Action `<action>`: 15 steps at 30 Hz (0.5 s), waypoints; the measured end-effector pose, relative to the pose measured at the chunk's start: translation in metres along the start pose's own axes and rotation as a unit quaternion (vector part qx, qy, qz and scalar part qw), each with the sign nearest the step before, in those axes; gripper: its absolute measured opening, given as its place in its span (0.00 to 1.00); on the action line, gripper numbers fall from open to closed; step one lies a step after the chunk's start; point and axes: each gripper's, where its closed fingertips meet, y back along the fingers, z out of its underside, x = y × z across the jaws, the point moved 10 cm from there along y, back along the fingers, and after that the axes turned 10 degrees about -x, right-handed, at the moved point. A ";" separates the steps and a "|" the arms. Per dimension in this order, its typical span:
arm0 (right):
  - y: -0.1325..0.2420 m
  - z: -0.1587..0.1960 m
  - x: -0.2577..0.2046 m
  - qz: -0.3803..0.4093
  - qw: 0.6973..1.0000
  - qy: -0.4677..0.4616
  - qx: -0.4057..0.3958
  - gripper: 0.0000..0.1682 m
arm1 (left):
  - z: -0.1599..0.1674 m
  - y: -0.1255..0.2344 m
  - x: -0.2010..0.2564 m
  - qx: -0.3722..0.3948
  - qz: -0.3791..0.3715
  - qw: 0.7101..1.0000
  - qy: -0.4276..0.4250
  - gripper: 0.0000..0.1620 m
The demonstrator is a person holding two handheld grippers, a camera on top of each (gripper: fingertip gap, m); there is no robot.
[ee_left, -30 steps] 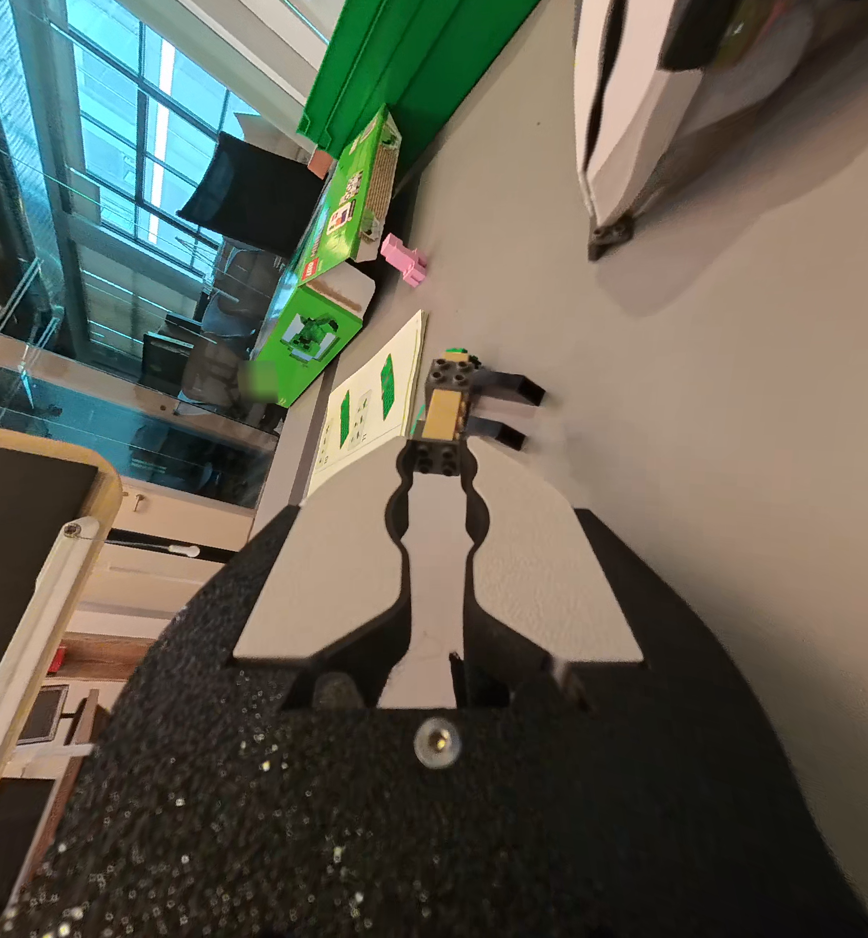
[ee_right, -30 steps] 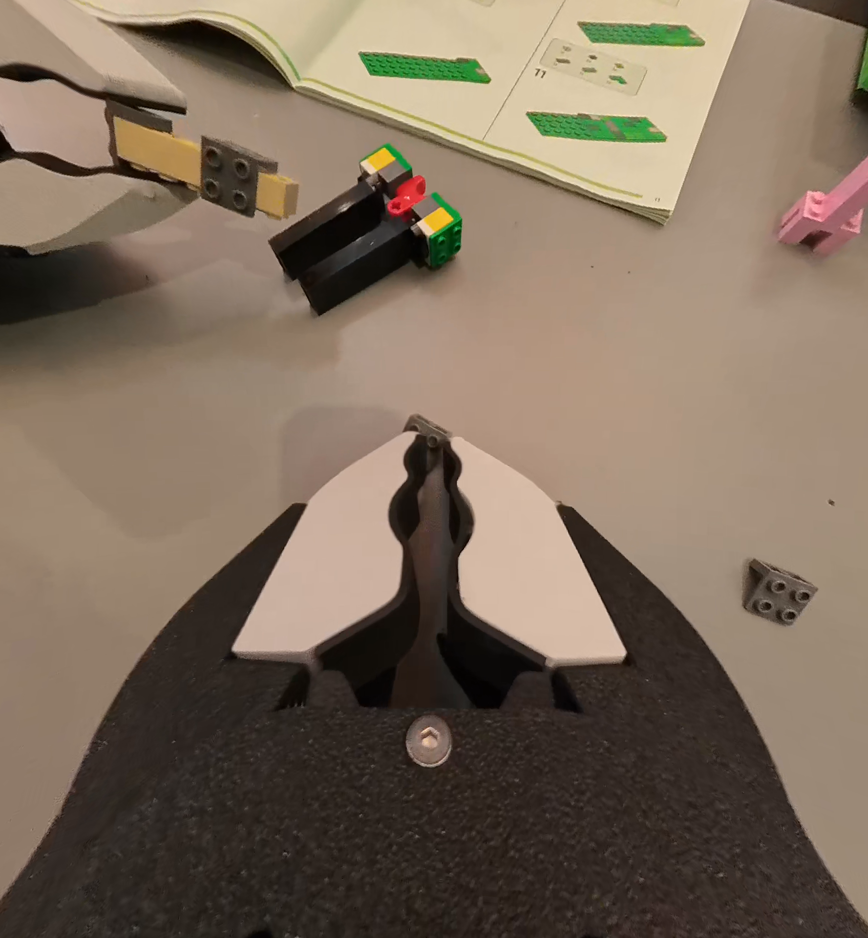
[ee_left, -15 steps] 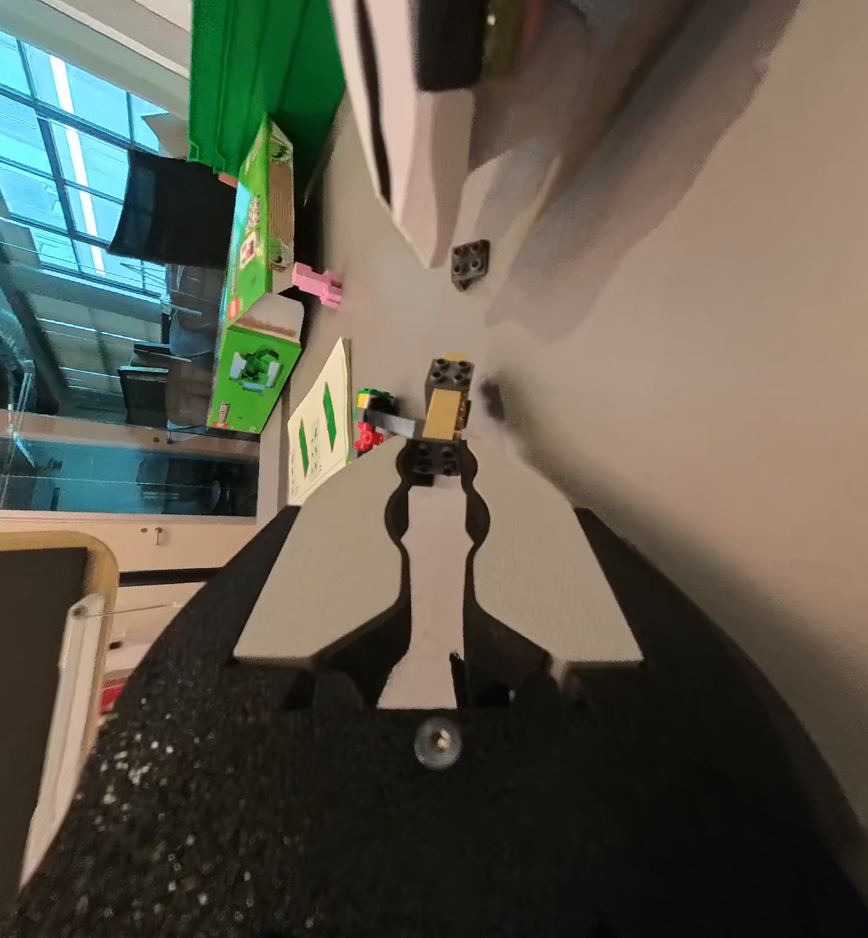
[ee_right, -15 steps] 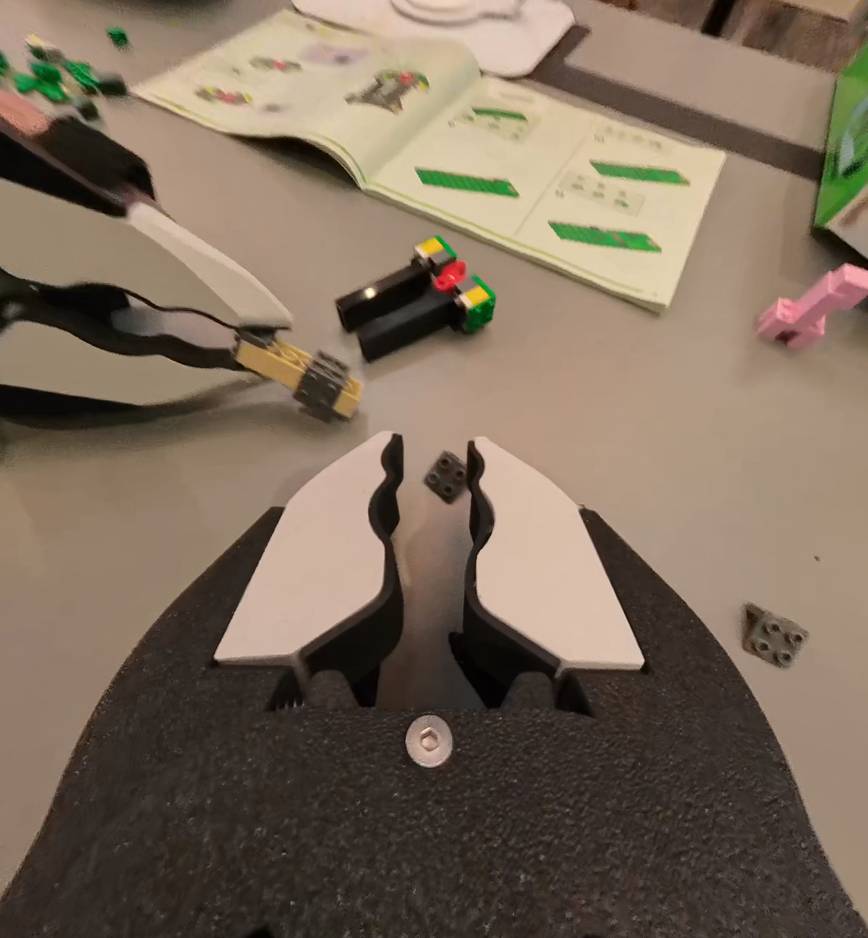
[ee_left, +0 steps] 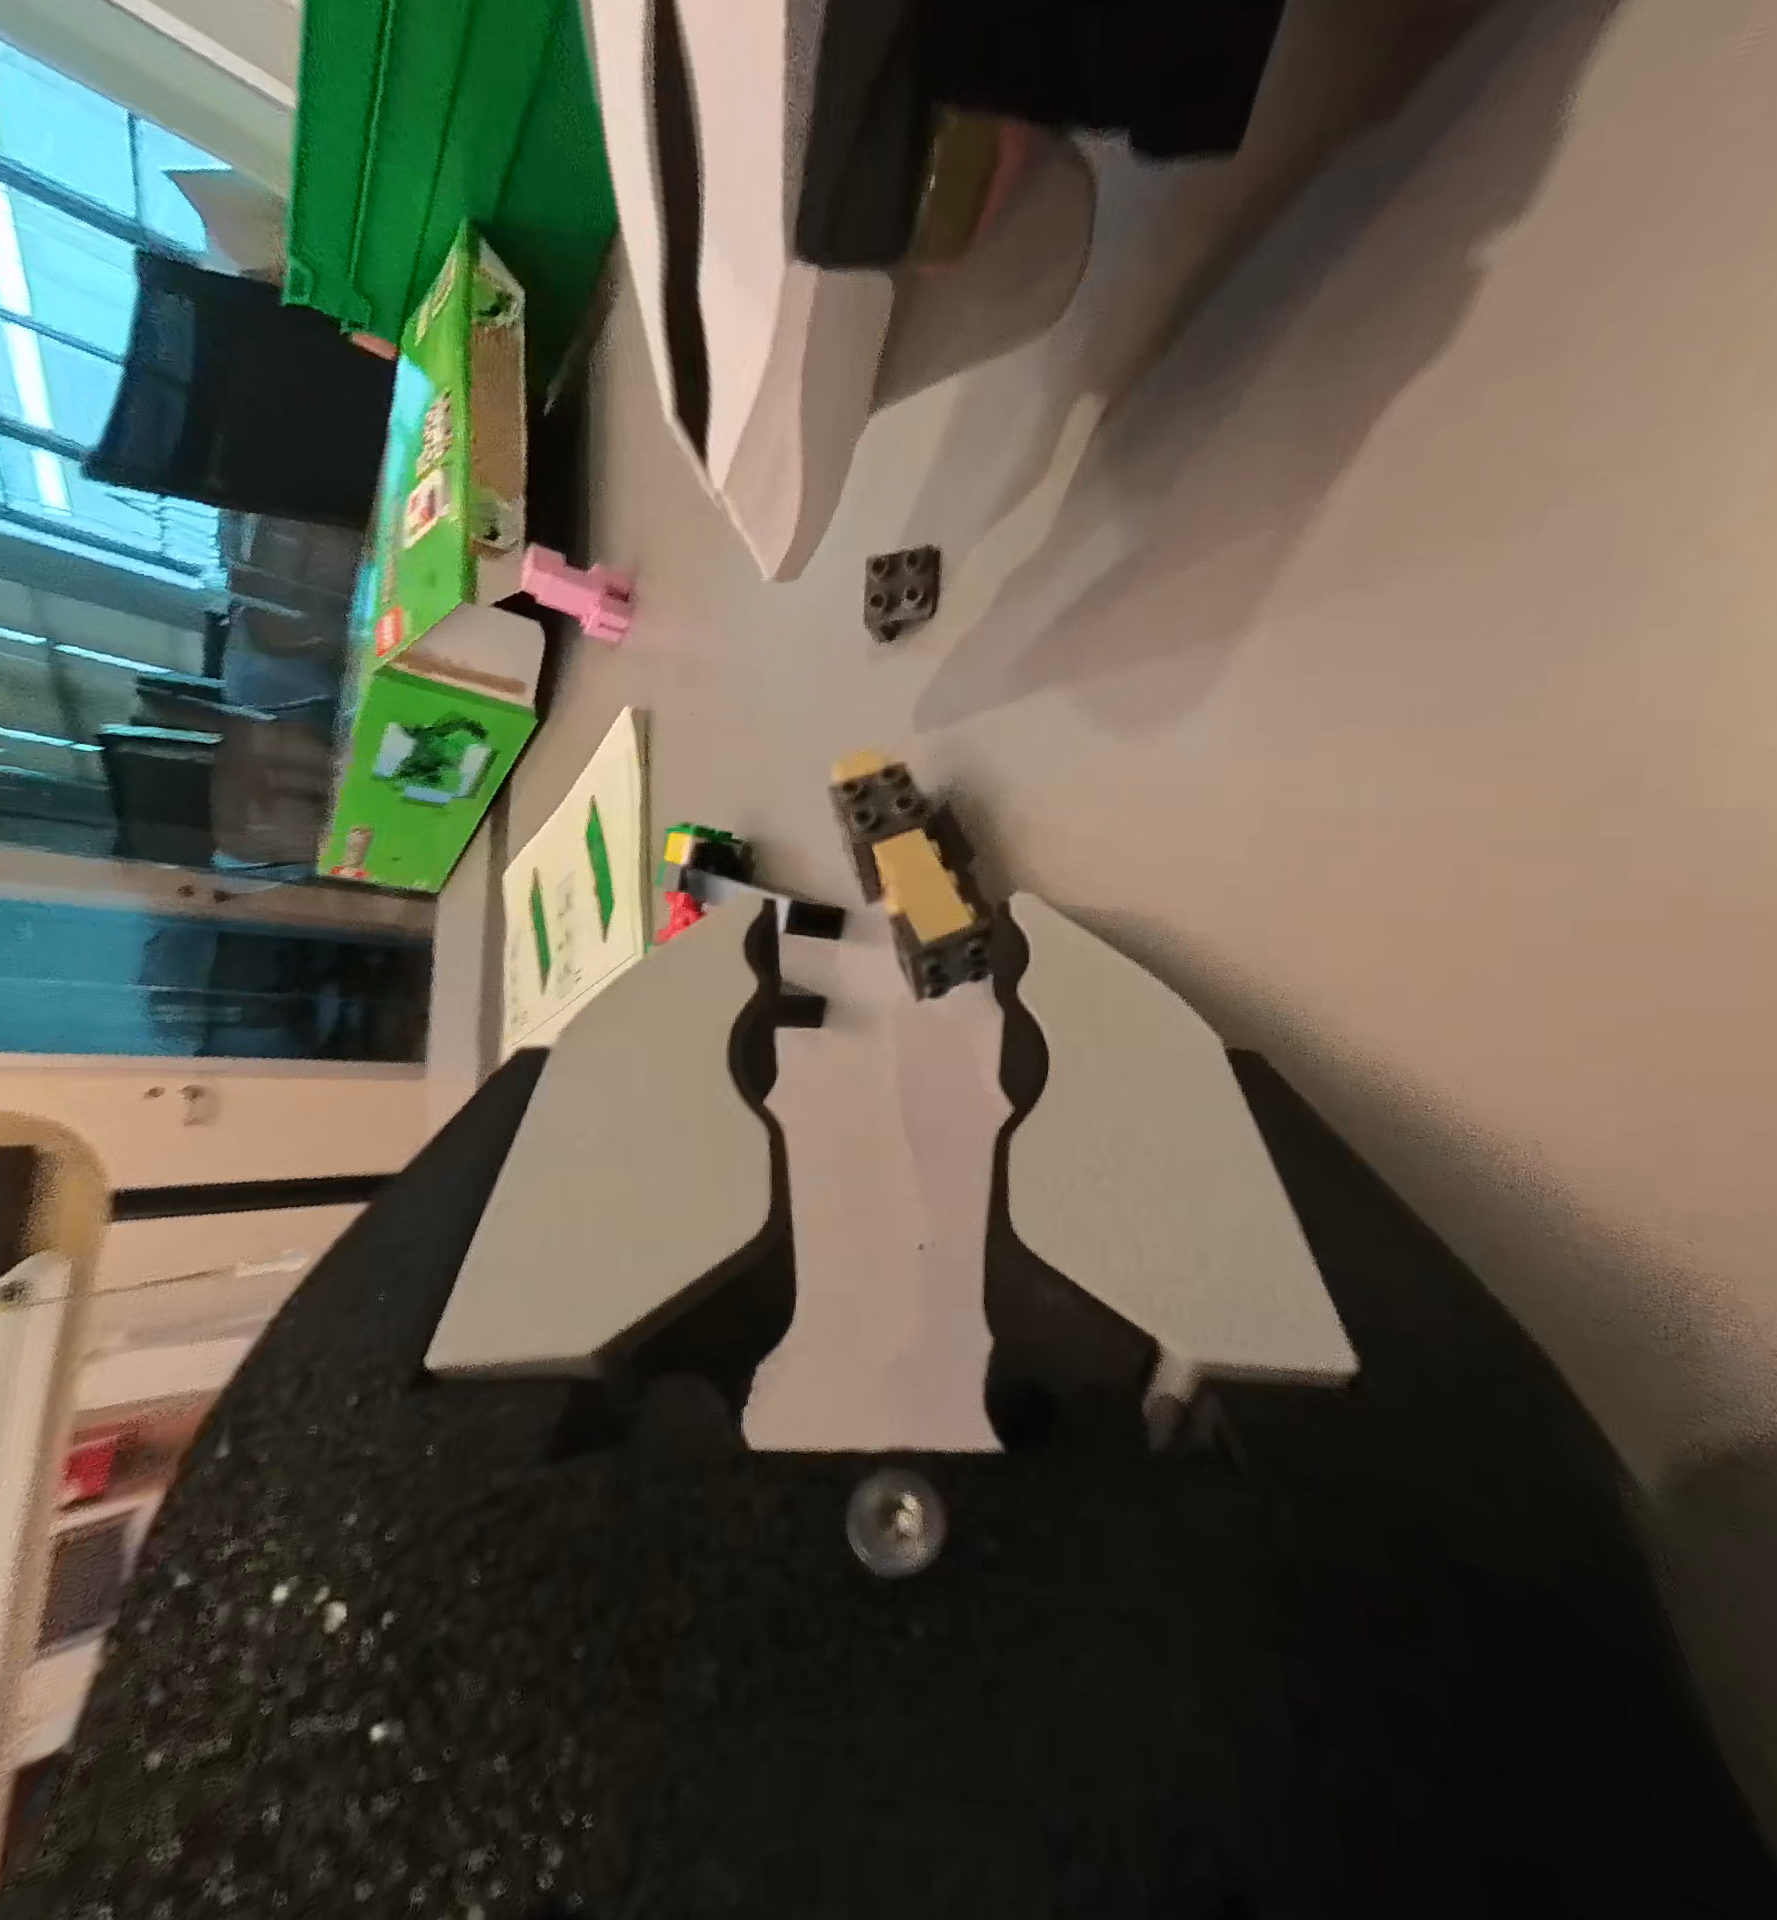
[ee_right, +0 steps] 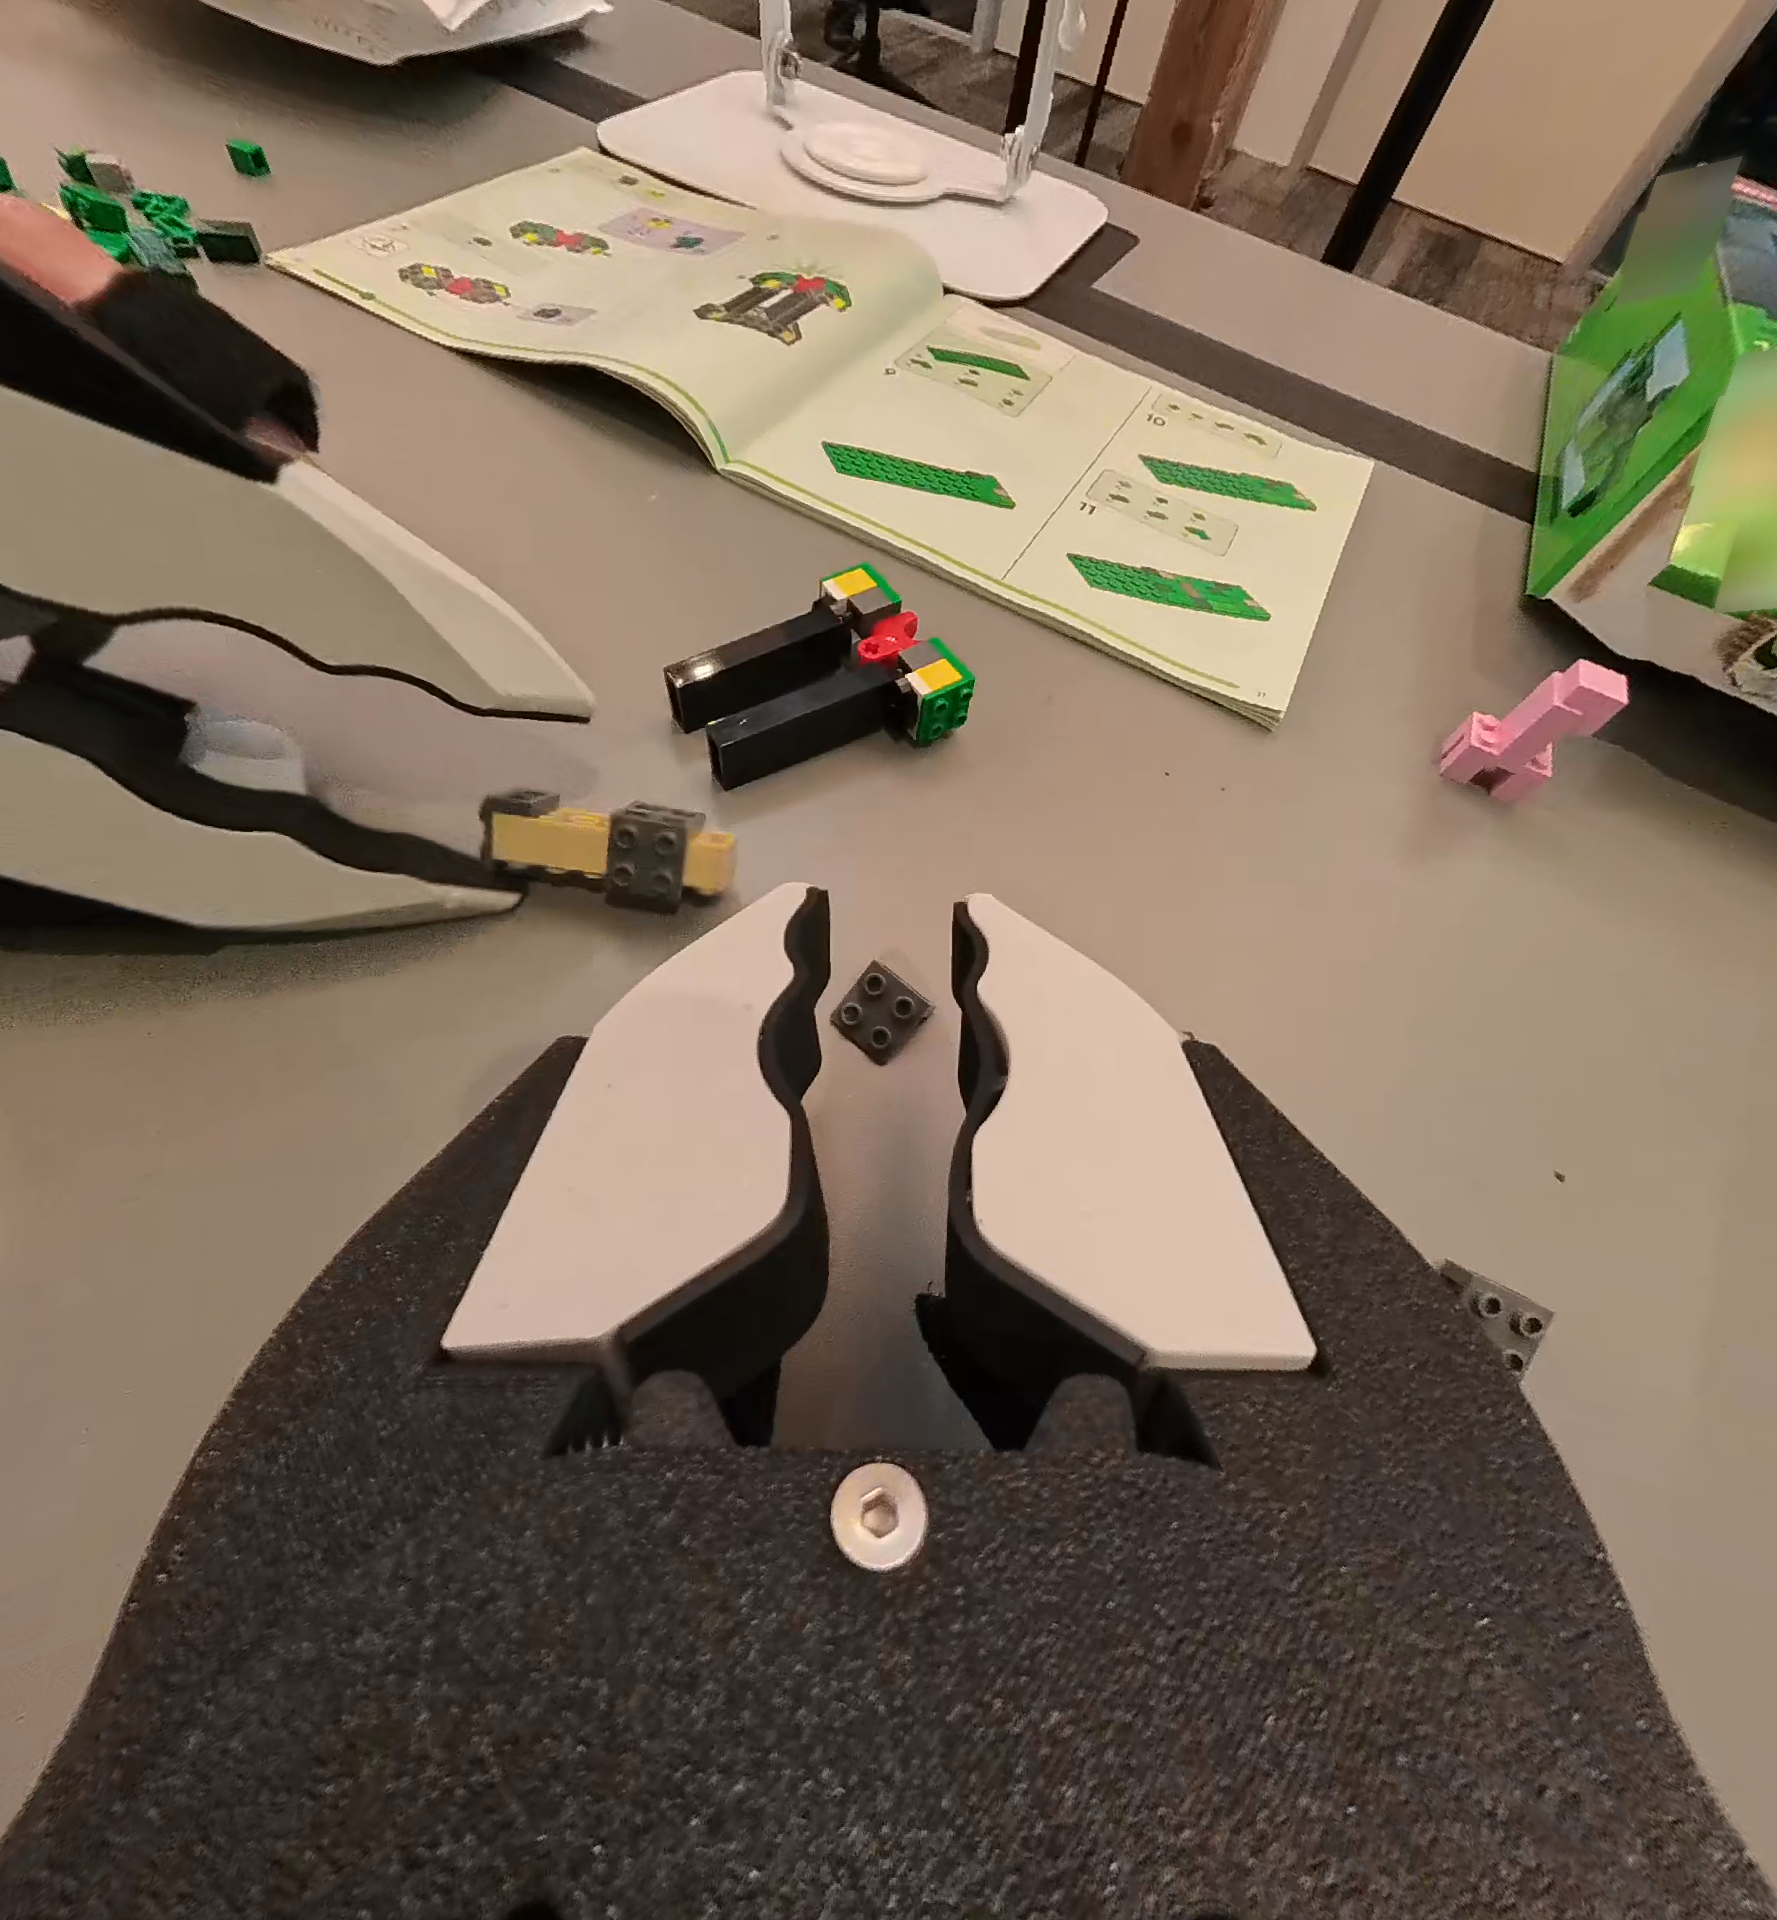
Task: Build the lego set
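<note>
Currently we see both jaws spread. Right gripper [ee_right: 889, 914] straddles a loose grey plate [ee_right: 882, 1009] on the counter [ee_right: 1279, 987]. Tan assembly [ee_left: 910, 871] lies by the left gripper [ee_left: 882, 914], touching only its right fingertip [ee_left: 1019, 925], not pinched.

Jaws apart, tan-and-grey brick assembly [ee_left: 910, 871] beside
</note>
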 end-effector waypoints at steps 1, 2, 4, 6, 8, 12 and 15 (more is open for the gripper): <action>0.000 0.000 0.000 -0.001 1.000 0.001 0.000 0.13 | 0.000 0.002 0.000 0.010 0.015 1.000 0.008 0.25; 0.000 0.000 0.000 0.000 1.000 0.002 -0.001 0.13 | -0.001 0.003 -0.001 0.016 0.031 0.999 0.016 0.26; 0.000 0.000 -0.001 0.004 1.000 0.007 -0.003 0.13 | -0.002 0.005 -0.004 0.019 0.071 0.997 0.036 0.27; -0.001 0.000 -0.002 0.010 1.000 0.013 -0.006 0.13 | -0.005 0.007 -0.005 0.032 0.103 0.992 0.059 0.32; -0.001 0.000 -0.004 0.014 1.000 0.022 -0.007 0.13 | -0.005 0.007 -0.006 0.045 0.119 0.989 0.072 0.36; 0.001 -0.001 -0.015 0.002 0.999 0.035 0.000 0.13 | 0.010 0.011 -0.014 0.081 0.086 0.988 0.100 0.37; -0.003 -0.006 -0.032 -0.038 0.999 0.000 -0.020 0.28 | 0.028 0.012 -0.020 0.098 0.050 0.985 0.136 0.36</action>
